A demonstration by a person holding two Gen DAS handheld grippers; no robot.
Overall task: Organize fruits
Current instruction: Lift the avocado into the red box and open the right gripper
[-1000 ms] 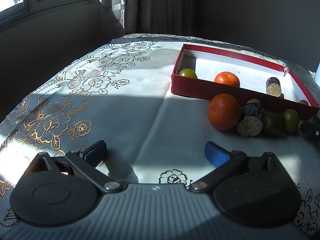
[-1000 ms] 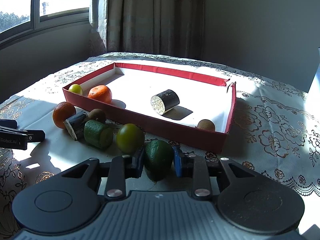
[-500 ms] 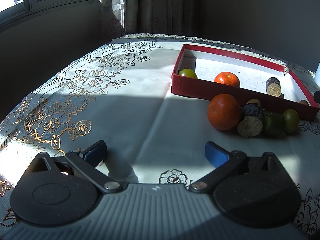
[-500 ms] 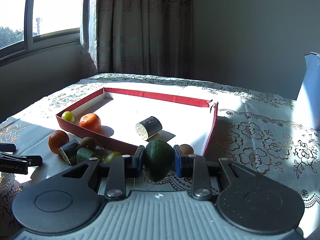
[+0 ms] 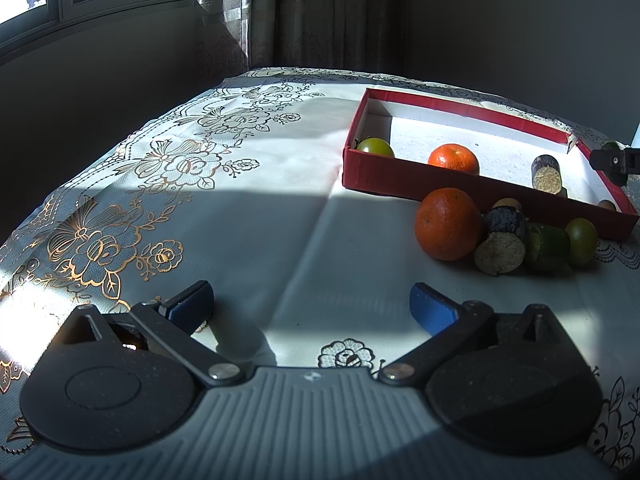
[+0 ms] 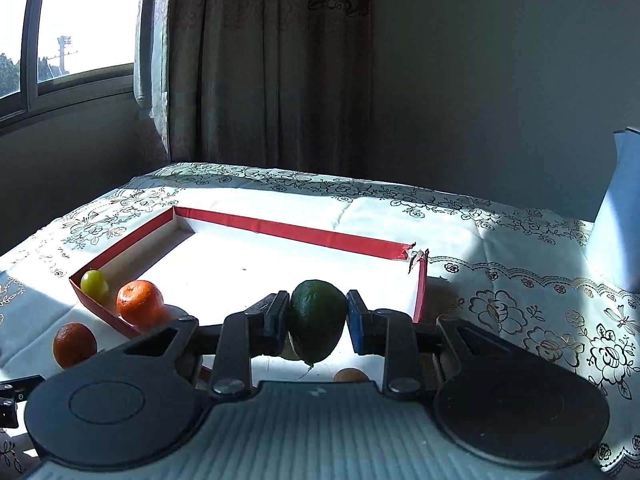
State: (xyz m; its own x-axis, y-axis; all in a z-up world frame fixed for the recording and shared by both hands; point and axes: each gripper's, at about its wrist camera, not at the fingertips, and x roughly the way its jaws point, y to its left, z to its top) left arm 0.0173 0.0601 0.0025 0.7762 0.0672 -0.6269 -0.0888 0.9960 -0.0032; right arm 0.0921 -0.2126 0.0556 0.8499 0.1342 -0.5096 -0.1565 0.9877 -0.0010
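Observation:
My right gripper [image 6: 318, 318] is shut on a dark green avocado [image 6: 317, 320] and holds it above the near part of the red tray [image 6: 288, 232]. In the tray lie a green fruit [image 6: 94, 285], an orange [image 6: 140, 304] and a small brown fruit [image 6: 351, 375]. My left gripper [image 5: 310, 306] is open and empty, low over the tablecloth, left of the tray [image 5: 384, 178]. In the left wrist view an orange [image 5: 448, 224], a dark cut cylinder [image 5: 500, 246], a green cylinder [image 5: 546, 248] and a green fruit [image 5: 582, 236] lie in front of the tray. The right gripper shows at that view's right edge [image 5: 616, 160].
The table carries a white cloth with floral print [image 5: 168, 168]. A window [image 6: 80, 40] and curtains [image 6: 272, 60] stand behind it. A pale blue object [image 6: 620, 208] stands at the table's right. Another cut cylinder [image 5: 546, 174] lies inside the tray.
My right gripper has lifted the avocado off the table and carried it up and forward over the tray. The left gripper has not moved.

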